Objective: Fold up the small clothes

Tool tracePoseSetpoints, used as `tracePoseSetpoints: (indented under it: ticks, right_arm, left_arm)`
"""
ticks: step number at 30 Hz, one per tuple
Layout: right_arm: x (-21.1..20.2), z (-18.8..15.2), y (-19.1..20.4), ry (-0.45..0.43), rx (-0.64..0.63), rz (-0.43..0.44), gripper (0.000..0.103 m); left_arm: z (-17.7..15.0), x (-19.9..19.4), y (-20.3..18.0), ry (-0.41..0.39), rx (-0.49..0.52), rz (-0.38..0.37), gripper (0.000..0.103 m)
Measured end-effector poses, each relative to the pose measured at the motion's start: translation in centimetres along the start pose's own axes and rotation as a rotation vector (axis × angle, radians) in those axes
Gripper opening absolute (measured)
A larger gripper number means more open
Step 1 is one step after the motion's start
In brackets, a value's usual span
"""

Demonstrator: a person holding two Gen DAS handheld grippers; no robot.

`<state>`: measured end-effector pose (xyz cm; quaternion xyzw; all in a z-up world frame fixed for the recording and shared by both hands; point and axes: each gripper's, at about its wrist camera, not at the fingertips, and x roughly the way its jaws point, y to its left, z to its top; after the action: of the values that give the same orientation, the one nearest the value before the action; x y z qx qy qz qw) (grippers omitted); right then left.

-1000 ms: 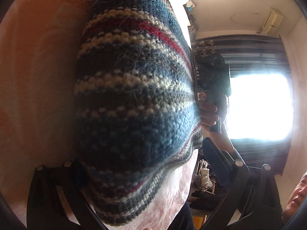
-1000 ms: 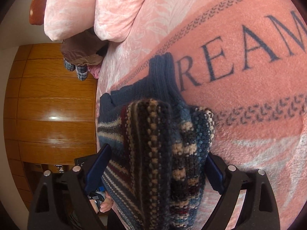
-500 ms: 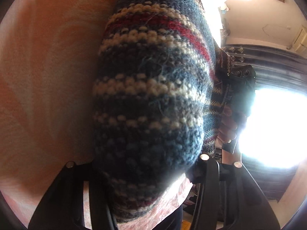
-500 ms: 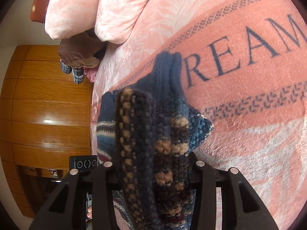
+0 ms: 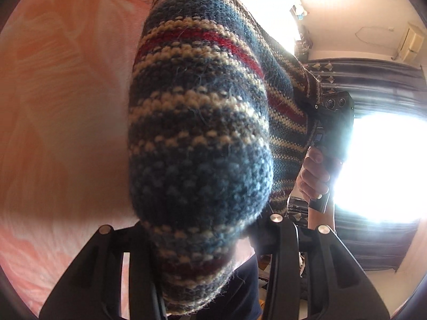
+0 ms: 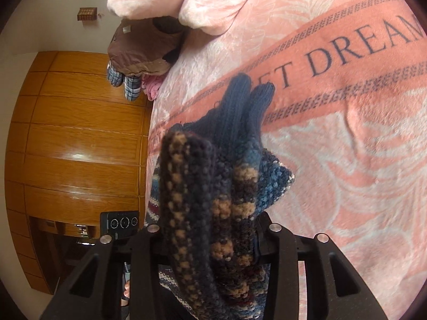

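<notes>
Item: striped knit sweater, lifted above pink blanket. Left gripper, right gripper: each pinching bunched knit. You: keep corners level, lay flat, align edges before release.

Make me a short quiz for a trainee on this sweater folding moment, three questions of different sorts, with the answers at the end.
1. True or false: the left gripper is shut on the striped knit sweater.
2. Multiple choice: the sweater's dark blue ribbed cuffs point toward A) a wooden floor, B) the pink blanket with lettering, C) a metal rack.
3. Fill in: besides blue and cream, the left wrist view shows a thin ____ stripe on the sweater.

Key: 1 true; 2 B; 3 red. The right gripper is also shut on the sweater.
</notes>
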<state>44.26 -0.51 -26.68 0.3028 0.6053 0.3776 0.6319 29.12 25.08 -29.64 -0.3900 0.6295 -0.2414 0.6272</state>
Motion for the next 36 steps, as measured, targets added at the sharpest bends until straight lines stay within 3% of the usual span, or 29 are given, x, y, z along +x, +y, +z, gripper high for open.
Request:
tracePoseSetpoints:
  ticks: [5,9,11,14,16,18,20,22,25,27,29,33,36]
  right_arm:
    - [5.5,-5.7,0.6,0.083,0.029,0.031,0.039]
    - [9.3,-8.2,-0.5,0.135,0.048,0.002,0.04]
    - [9.7,-7.9,-1.5,0.129,0.07,-0.012,0.049]
    - [8.3,-7.4,-1.5,0.08,0.072,-0.115,0.074]
    - [5.2,-7.5,-0.5,-0.006,0.055,-0.146,0.074]
    - [2.0,-8.6,1.3,-0.094,-0.012,-0.162,0.073]
    - [1.0,-10.0,3.1,-0.103,-0.083,-0.188,0.06]
    - [1.7,-11.2,4.1,-0.093,-0.142,-0.232,0.055]
    - [4.2,-11.8,4.7,-0.073,-0.191,-0.301,0.039]
    - [5.6,-12.1,4.4,-0.056,-0.199,-0.371,0.033]
    - [5.8,-12.4,4.5,-0.068,-0.216,-0.404,0.014]
    - [4.2,-12.1,4.5,-0.171,-0.207,-0.407,0.01]
    - [6.2,-10.6,1.6,-0.127,-0.137,-0.468,0.011]
  left_arm:
    - [-4.7,-3.2,5.1,-0.013,-0.065,-0.001,0.038]
    - [-6.6,-2.6,9.0,-0.023,-0.121,-0.03,0.041]
    - [-6.6,-1.6,9.3,-0.044,-0.121,-0.061,0.048]
    - [-7.1,-2.2,9.0,-0.076,-0.09,-0.001,0.067]
    - [-8.7,-4.5,8.9,-0.138,-0.072,0.077,0.074]
    - [-10.2,-7.6,7.7,-0.262,-0.019,0.112,0.08]
    - [-12.2,-9.8,6.4,-0.346,0.047,0.073,0.08]
    - [-14.0,-10.4,5.4,-0.377,0.109,-0.024,0.08]
    - [-14.5,-8.4,4.3,-0.343,0.162,-0.133,0.078]
    - [-14.7,-7.0,4.7,-0.32,0.144,-0.182,0.078]
    - [-15.1,-5.6,4.8,-0.304,0.118,-0.186,0.078]
    - [-15.1,-5.5,7.5,-0.263,0.071,-0.193,0.077]
    - [-15.2,-6.8,7.2,-0.202,0.078,-0.253,0.077]
